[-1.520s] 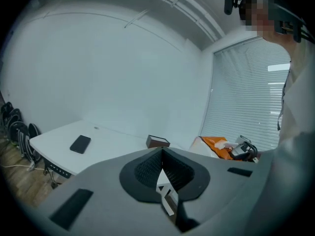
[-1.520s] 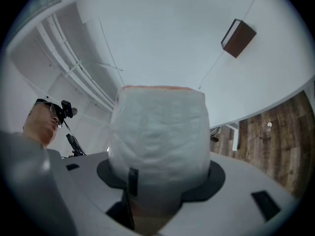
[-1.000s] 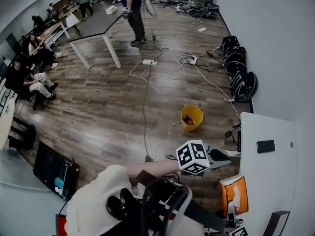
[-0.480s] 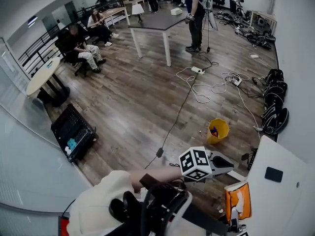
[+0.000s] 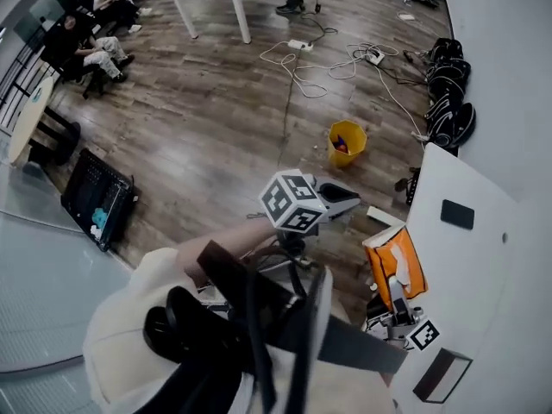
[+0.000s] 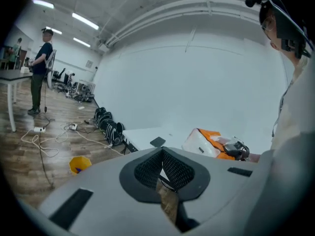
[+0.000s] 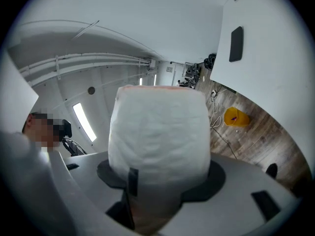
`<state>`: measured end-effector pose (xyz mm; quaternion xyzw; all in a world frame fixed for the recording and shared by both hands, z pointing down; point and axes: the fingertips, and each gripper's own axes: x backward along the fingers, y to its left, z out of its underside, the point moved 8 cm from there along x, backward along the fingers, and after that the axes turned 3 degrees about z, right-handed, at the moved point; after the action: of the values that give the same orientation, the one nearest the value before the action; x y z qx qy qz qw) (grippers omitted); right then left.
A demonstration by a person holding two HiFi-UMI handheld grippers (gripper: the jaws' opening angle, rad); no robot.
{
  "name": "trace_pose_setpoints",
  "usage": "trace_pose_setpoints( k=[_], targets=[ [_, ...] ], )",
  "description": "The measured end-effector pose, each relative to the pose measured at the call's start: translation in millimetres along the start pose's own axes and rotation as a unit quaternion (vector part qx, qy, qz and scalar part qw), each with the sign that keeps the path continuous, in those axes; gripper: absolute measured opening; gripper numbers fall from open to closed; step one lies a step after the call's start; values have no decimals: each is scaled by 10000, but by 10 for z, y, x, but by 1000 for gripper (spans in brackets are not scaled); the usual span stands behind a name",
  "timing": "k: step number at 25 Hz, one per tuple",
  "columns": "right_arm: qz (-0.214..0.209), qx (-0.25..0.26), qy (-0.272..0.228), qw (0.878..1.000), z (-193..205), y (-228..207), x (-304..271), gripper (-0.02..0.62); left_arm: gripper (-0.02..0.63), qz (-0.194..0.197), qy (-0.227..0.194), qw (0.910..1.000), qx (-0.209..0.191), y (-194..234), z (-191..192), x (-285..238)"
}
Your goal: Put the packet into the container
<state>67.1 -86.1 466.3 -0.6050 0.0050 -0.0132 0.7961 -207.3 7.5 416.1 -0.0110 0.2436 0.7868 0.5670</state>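
Observation:
The packet (image 5: 392, 259), orange with a white face, stands upright over the near edge of the white table (image 5: 470, 266). My right gripper (image 5: 398, 293) is shut on its lower part. In the right gripper view the packet's white side (image 7: 157, 132) fills the space between the jaws. The left gripper view shows the same packet (image 6: 211, 141) off to the right. My left gripper (image 5: 352, 202) hangs over the floor to the packet's left. Its mesh pads (image 6: 172, 168) meet at the tips with nothing between them. A yellow bucket (image 5: 347, 141) holding something small stands on the wooden floor beyond.
A black phone (image 5: 456, 214) lies on the table. Black backpacks (image 5: 448, 102) line the wall at the right. Cables and power strips (image 5: 319, 59) trail across the floor. A black crate (image 5: 97, 201) sits at the left. People sit at the far left.
The head view has swung round and tipped further down. My left gripper now shows higher and further left in it. The packet stays in my right gripper beside the table.

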Motion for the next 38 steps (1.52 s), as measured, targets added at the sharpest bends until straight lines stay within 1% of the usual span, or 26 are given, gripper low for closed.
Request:
trace_pose_setpoints(
  k=[2, 4, 5, 10, 15, 18, 22, 25, 27, 28, 30, 32, 34, 36, 38],
  targets=[
    [109, -286, -47, 9995, 51, 32, 55, 268, 9, 14, 200, 9992, 351, 50, 85, -47],
    [158, -417, -117, 9989, 80, 48, 80, 267, 9, 37, 292, 9983, 499, 68, 105, -65],
    [174, -432, -157, 9988, 81, 49, 83, 268, 9, 73, 299, 9984, 468, 75, 78, -79],
    [241, -318, -383, 9985, 36, 34, 58, 267, 9, 365, 278, 9989, 55, 116, -151, -203],
    [346, -215, -601, 9974, -5, 44, 32, 267, 9, 560, 325, 9979, -77, 175, -166, -254],
    [411, -167, -735, 9963, -30, 36, 30, 268, 9, 670, 388, 9969, -116, 295, -203, -337],
    [388, 18, -943, 9948, -127, -130, 47, 268, 9, 1003, 471, 9936, -231, 419, -189, -703],
    [239, 97, -1109, 9935, -217, -350, -15, 268, 9, 1103, 481, 9924, -261, 558, -68, -919],
    [360, 103, -1378, 9898, -211, -406, 11, 268, 9, 1317, 537, 9894, -281, 616, -24, -1083],
    [477, 123, -1609, 9857, -195, -397, 40, 268, 9, 1530, 594, 9859, -323, 631, -42, -1210],
    [712, 152, -2097, 9750, -151, -334, 90, 268, 9, 2033, 736, 9755, -406, 630, -104, -1485],
    [890, 184, -2461, 9650, -86, -278, 134, 268, 9, 2483, 882, 9635, -469, 585, -121, -1728],
    [1094, 138, -2807, 9535, 36, -277, 215, 268, 9, 2912, 1040, 9495, -534, 484, -109, -1967],
    [1302, 25, -3236, 9372, 193, -297, 359, 268, 9, 3408, 1224, 9300, -629, 277, -84, -2231],
    [1408, -70, -3734, 9169, 346, -281, 517, 268, 9, 3925, 1427, 9054, -758, -17, -29, -2479]
  ],
)
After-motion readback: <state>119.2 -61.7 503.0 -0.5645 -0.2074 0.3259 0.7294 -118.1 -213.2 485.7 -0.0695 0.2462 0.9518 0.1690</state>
